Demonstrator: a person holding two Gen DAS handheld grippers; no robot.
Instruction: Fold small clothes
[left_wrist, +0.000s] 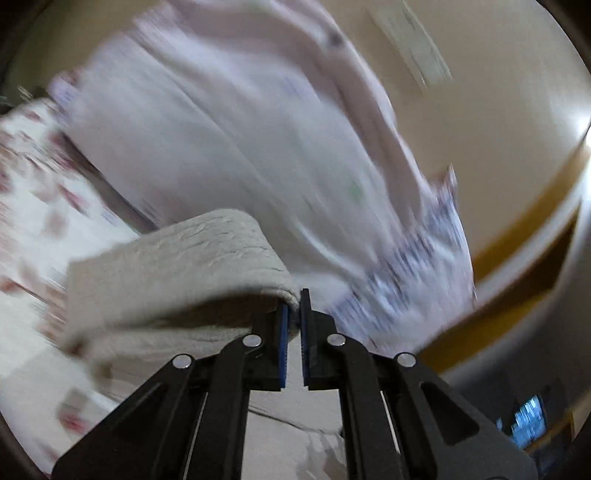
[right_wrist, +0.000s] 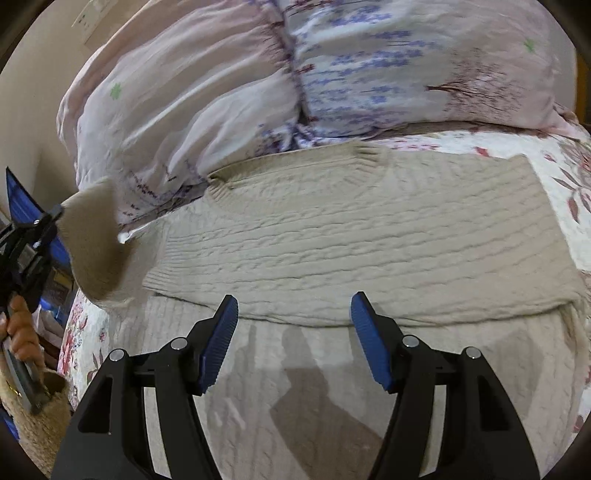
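Bulky rolled duvet (right_wrist: 229, 92) blocked the far side of the bed, touching the top edge of the beige knitted sweater (right_wrist: 351, 229), flat sweater surface free under the open right gripper (right_wrist: 293, 341), lifted sleeve (right_wrist: 94, 243) with left gripper (right_wrist: 55, 214) occupied left edge, flowered bedspread (right_wrist: 554, 173) free at right.

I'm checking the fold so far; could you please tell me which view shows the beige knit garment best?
The right wrist view: the beige knit garment lies spread across the bed there, sharp, one corner lifted at the left by the left claw. The left wrist view shows only that pinched corner in the shut claw, amid blur.
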